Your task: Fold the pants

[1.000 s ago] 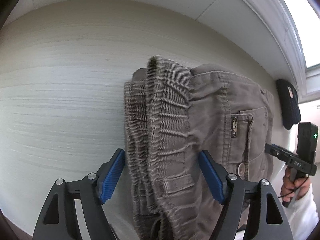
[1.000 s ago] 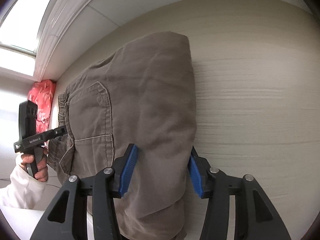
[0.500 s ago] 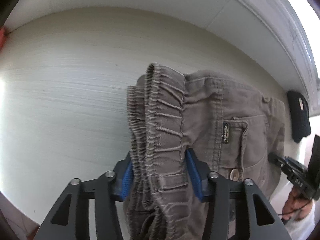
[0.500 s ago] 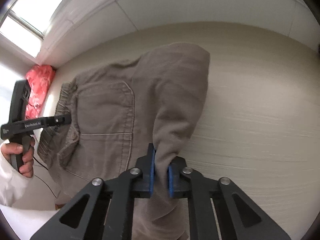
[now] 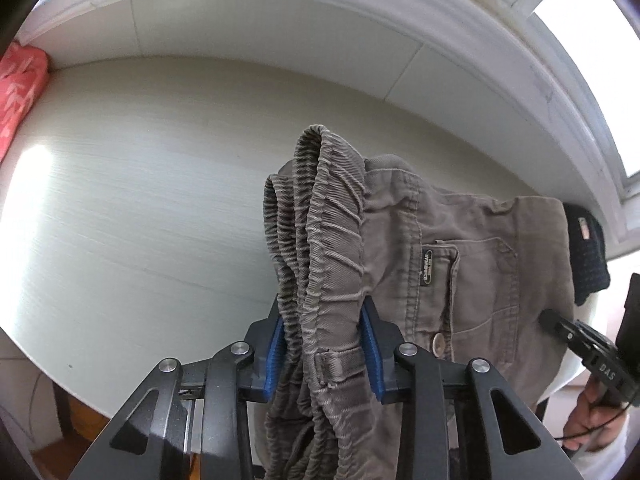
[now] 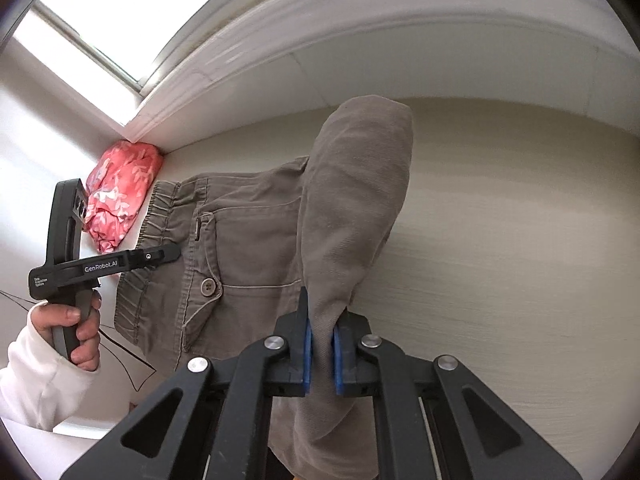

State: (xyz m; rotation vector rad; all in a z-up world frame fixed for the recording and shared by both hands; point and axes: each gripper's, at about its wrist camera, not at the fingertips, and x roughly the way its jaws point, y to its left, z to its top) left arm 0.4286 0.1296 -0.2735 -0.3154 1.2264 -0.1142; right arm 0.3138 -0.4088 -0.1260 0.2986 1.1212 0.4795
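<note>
The brown-grey pants [image 5: 460, 264] are folded and lifted off the pale table [image 5: 140, 208]. My left gripper [image 5: 324, 344] is shut on the bunched elastic waistband [image 5: 320, 240]. My right gripper [image 6: 320, 344] is shut on the folded leg end [image 6: 352, 208], which hangs raised over the table [image 6: 500, 240]. The back pocket with its button [image 6: 209, 287] shows between them. Each gripper also shows in the other's view, the left one [image 6: 120, 264] and the right one [image 5: 588, 344].
A pink patterned cloth [image 6: 120, 192] lies in the far left corner by the window; it also shows in the left wrist view [image 5: 20, 92]. A black knitted item [image 5: 588, 256] lies at the right. A white wall ledge [image 5: 360, 40] runs behind the table.
Both grippers closed on the pants, the left on the waistband, the right on the folded end. Both then lifted the pants up from the table.
</note>
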